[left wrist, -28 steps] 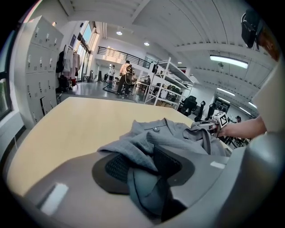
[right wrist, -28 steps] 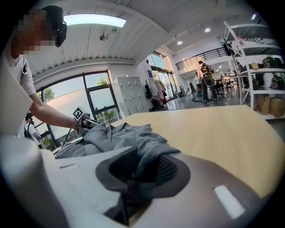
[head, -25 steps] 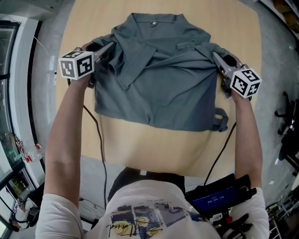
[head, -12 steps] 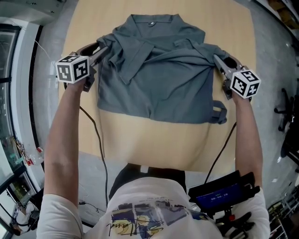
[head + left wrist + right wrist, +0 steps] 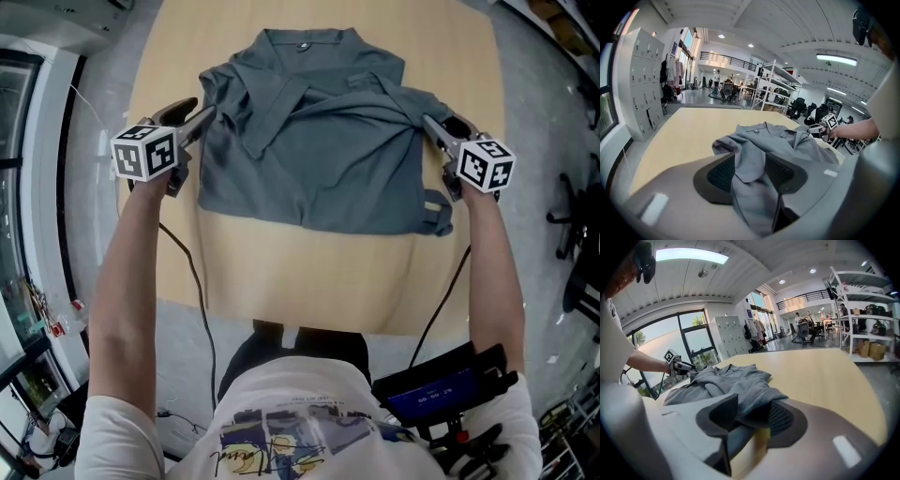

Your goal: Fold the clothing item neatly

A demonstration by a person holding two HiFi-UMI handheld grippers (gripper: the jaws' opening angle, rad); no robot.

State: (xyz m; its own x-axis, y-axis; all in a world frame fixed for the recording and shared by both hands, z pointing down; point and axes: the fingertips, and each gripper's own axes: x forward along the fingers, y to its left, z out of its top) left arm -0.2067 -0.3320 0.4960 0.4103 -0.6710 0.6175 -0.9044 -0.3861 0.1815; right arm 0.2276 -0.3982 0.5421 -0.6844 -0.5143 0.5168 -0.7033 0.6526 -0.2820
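The shirt (image 5: 319, 150), a grey one with a collar (image 5: 309, 39), lies on the far half of the desk (image 5: 309, 281). Its collar points to the far edge and its hem runs across about the middle of the desk. In my judgement the folding is only partly done. Both sides are drawn in over the chest, and one flap (image 5: 272, 112) lies slanted across the front. The cloth there is bunched and wrinkled, and a small loop of cloth (image 5: 433, 214) sticks out at the hem near the right edge of the desk. The left tool (image 5: 208, 114) is at the left side of the shirt. Its jaws stand partly apart, having widened a little, and a thick fold fills the gap and touches both pads, so I think it has a loose hold. The right tool (image 5: 429, 124) is at the right side. Its jaws have just been opening, and the cloth only lies loose between them. It seems that smoothing the sides and folding the hem up to the collar are left.
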